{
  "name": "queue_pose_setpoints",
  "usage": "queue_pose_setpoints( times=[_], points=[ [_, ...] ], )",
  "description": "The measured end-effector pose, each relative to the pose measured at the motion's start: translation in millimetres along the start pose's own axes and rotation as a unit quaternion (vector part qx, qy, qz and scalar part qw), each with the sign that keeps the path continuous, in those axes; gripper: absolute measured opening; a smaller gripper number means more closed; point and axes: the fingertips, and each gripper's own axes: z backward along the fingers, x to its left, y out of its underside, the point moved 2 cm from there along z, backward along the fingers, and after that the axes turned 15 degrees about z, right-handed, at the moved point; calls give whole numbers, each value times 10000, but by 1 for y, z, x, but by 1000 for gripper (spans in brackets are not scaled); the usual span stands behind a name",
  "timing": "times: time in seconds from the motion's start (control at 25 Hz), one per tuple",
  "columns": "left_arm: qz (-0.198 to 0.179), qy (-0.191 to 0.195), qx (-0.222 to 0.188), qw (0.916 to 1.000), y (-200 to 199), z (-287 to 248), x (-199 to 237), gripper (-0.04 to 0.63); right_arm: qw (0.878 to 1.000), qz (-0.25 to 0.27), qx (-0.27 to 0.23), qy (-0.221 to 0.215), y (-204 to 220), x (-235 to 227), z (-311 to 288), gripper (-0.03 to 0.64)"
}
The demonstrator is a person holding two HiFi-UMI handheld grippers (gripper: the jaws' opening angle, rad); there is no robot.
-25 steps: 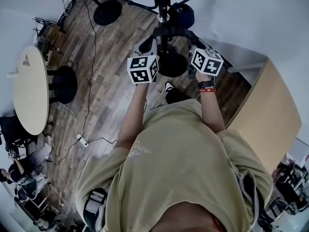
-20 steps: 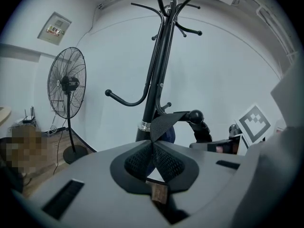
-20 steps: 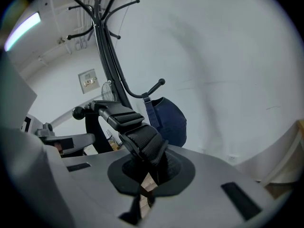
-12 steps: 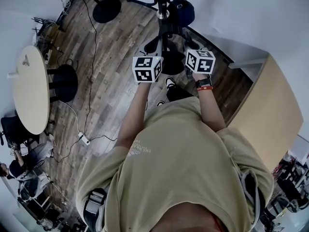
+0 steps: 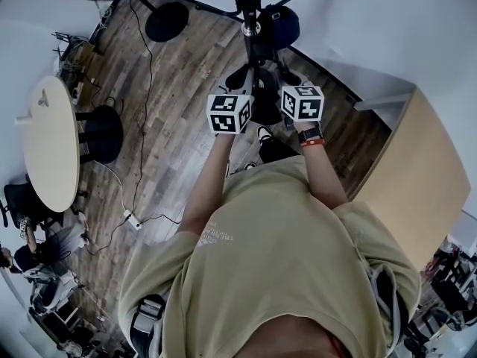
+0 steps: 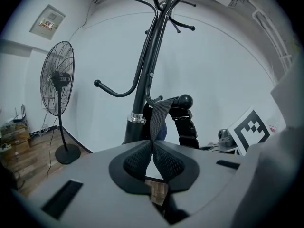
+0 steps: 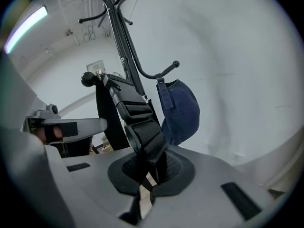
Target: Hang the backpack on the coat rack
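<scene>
The black coat rack [image 5: 250, 10] stands straight ahead, its pole [image 6: 145, 75] rising between curved hooks. The black backpack [image 5: 264, 99] hangs between my two grippers, close against the pole. My left gripper [image 6: 153, 144] is shut on a grey webbing strap [image 6: 160, 113]. Beside that strap, a padded shoulder strap [image 6: 187, 127] runs up to a ball-tipped hook [image 6: 184, 101]. My right gripper [image 7: 149, 167] is shut on the padded shoulder strap [image 7: 142, 132]. The pack's body is mostly hidden behind the marker cubes.
A blue cap [image 7: 179, 110] hangs from another hook on the rack. A standing fan [image 6: 57, 80] is to the left, and a round table [image 5: 48, 136] further left. A wooden cabinet [image 5: 410, 170] sits at the right. A cable and power strip [image 5: 130, 218] lie on the floor.
Both grippers have drawn closer together in front of the rack, keeping hold of the straps. The backpack between them looks narrower.
</scene>
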Motion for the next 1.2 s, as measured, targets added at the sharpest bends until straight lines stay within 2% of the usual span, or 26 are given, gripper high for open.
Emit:
queue_pose_setpoints(
  times=[0.36,0.76,0.96,1.2],
  points=[
    [56,49,38,10000,0,1,-7,28,9995,68,52,-291,1,11,2,18],
    [140,72,-206,9997,-4,13,-5,28,9982,70,175,-577,8,26,1,72],
    [71,27,-248,9997,-2,25,-6,28,9982,6,220,-564,15,32,8,78],
    [8,67,-402,9992,-6,45,-13,28,9994,-38,-166,-316,-1,30,36,64]
  ],
)
